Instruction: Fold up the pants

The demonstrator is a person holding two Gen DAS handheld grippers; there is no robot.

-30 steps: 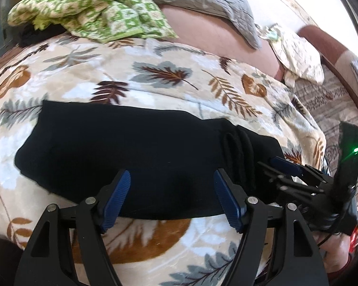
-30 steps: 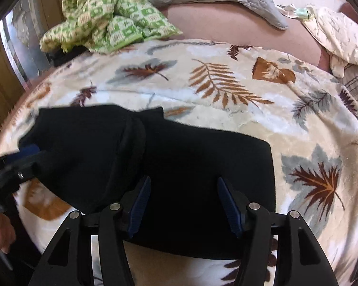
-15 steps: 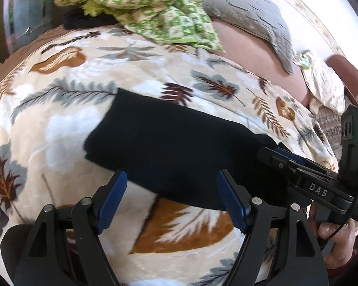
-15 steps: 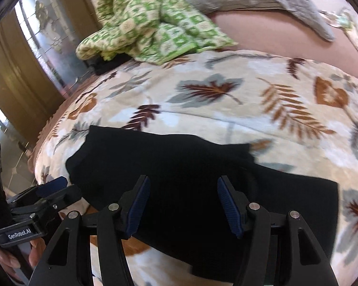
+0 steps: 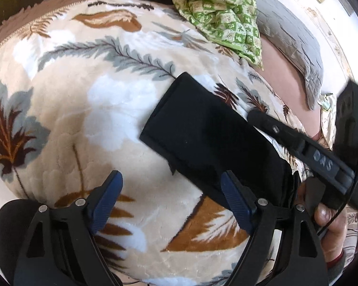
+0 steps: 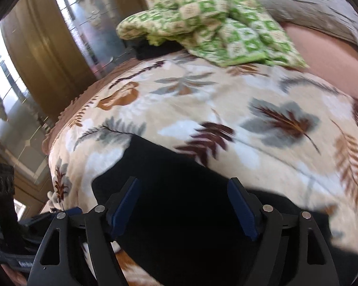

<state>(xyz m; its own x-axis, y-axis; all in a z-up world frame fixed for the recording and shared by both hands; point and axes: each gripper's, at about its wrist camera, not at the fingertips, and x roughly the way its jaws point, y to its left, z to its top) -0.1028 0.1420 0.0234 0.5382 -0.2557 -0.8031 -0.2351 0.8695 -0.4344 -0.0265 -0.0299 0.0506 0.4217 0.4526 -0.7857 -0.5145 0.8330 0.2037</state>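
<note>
The black pants (image 5: pixel 202 131) lie folded into a long strip on the leaf-print blanket (image 5: pixel 95 119). My left gripper (image 5: pixel 171 200) is open and empty, hovering over the blanket at the near edge of the pants. My right gripper (image 6: pixel 183 205) is open and empty just above the pants (image 6: pixel 179 178). The right gripper also shows in the left wrist view (image 5: pixel 305 150), lying across the far side of the pants. Part of the left gripper (image 6: pixel 16 250) shows at the lower left of the right wrist view.
A green checked cloth (image 5: pixel 222 12) and a grey pillow (image 5: pixel 296 40) lie at the far side of the bed. A wooden door and mirrored panels (image 6: pixel 47 47) stand beyond the bed's left edge.
Both grippers have swung to the left along the pants. The pants now sit to the right in the left wrist view. Both grippers stay open.
</note>
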